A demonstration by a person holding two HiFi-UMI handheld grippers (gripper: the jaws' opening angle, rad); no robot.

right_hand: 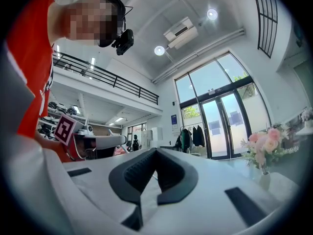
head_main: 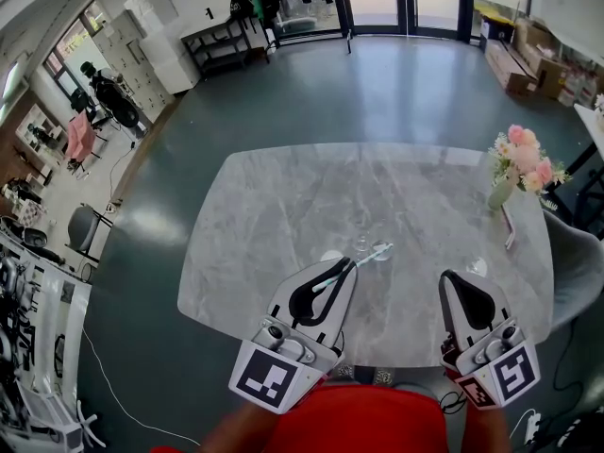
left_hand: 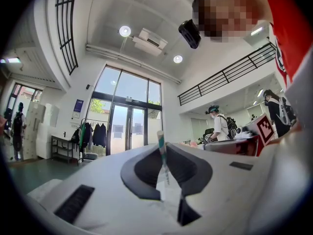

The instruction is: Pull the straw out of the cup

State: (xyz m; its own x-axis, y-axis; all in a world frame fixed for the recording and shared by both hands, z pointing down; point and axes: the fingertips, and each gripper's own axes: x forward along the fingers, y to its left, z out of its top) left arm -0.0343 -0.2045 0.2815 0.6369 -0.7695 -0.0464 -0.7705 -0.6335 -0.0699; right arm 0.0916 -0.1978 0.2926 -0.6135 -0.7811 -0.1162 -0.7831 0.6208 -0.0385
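Observation:
My left gripper (head_main: 347, 266) is shut on a white straw with green stripes (head_main: 363, 256). The straw runs out past the jaw tips toward a clear glass cup (head_main: 361, 244) on the marble table (head_main: 283, 215); whether its far end is inside the cup I cannot tell. In the left gripper view the straw (left_hand: 162, 155) stands pinched between the pads of the left gripper (left_hand: 163, 173), its end poking above them. My right gripper (head_main: 449, 279) hovers over the table's near right part, its jaws together with nothing between them, as the right gripper view (right_hand: 155, 153) also shows.
A vase of pink flowers (head_main: 522, 163) stands at the table's right edge, also seen as flowers (right_hand: 264, 148) in the right gripper view. A small clear object (head_main: 477, 267) sits just beyond the right gripper. A flat item (head_main: 509, 226) lies near the vase. Dark floor surrounds the table.

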